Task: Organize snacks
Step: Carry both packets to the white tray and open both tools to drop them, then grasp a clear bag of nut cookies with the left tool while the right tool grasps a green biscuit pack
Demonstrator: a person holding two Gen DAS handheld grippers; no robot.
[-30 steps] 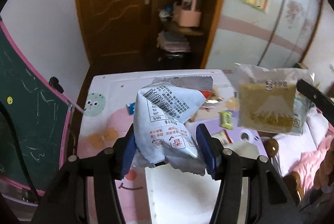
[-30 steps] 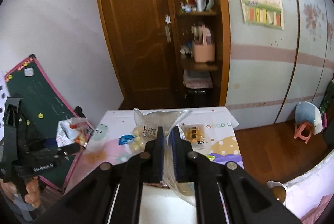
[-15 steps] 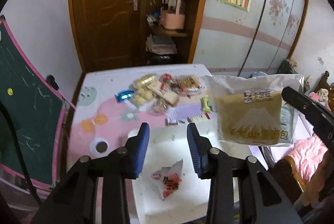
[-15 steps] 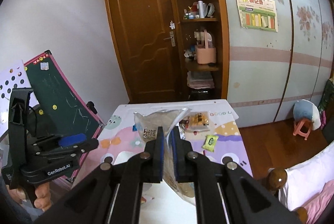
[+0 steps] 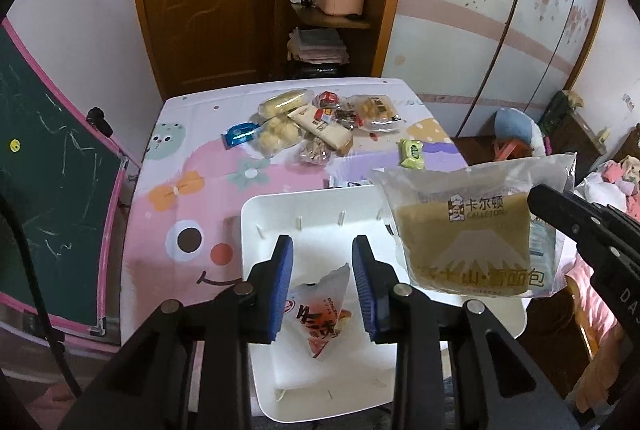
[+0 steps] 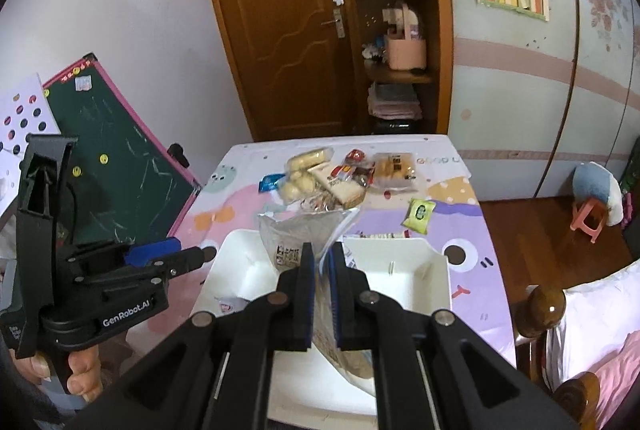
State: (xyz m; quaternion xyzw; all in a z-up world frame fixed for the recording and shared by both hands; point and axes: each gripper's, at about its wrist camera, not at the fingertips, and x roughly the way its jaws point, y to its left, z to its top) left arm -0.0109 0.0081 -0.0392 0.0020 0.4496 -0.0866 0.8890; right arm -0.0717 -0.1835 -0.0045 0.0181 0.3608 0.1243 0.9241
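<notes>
Snacks here include a clear plastic-wrapped tan bread loaf [image 5: 464,234], clenched by the right claw [image 6: 321,294] at its crinkly edge. Light, soft, crushable: I'd judge the seam safest. Left claw [image 5: 322,290] has just been closing, empty.

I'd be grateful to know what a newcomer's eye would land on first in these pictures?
Probably the bread packet hanging above the white bin, pinched in the right gripper. Next, the red-printed snack bag lying inside the bin, and the heap of snacks at the table's far end.
</notes>
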